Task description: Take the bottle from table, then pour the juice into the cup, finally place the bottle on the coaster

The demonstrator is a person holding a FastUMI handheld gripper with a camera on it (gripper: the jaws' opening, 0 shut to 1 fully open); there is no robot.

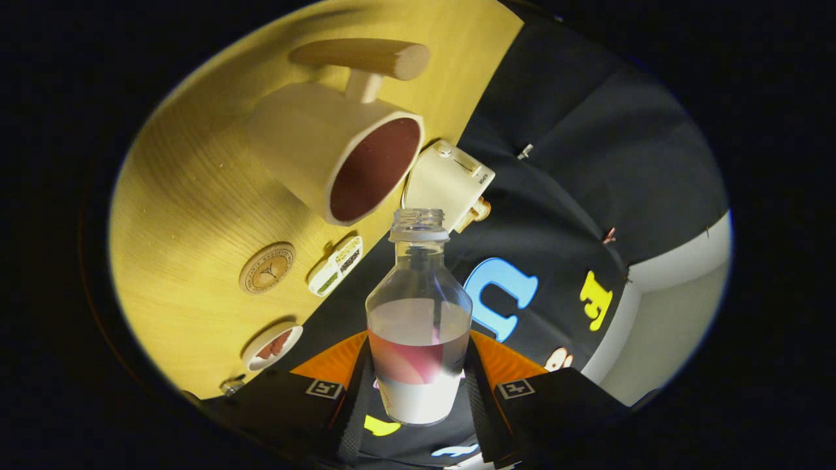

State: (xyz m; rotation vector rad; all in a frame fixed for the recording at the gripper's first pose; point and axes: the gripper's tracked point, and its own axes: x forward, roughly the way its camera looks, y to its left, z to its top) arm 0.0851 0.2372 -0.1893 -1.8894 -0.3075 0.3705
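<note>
The gripper (418, 385) is closed on the bottle (418, 320), w/ one finger pressed on each side of the lower part. The bottle is held low down so the open neck pokes out well past the fingers. No cap is seen on it. Pink juice sits partway up inside, and its top line looks slanted vs. the bottle, so the bottle is prob. being tipped.

Just beyond the neck the cup (339, 156) is seen, w/ its mouth turned toward the bottle. The whole view is rolled over, which fits a hand twisted for pouring. The cup has a wood handle (362, 57) on the far side, kept away from the bottle. No juice is seen leaving the neck, so the pour is judged as just begun or not yet begun. The inside of the cup looks dark red; whether that is juice can't be told.

A pale box (450, 183) sits right beside the cup, near the table (189, 196) edge. The round coaster (266, 268) lies on the table, apart from the cup. It is left bare, ready for the bottle later.
</note>
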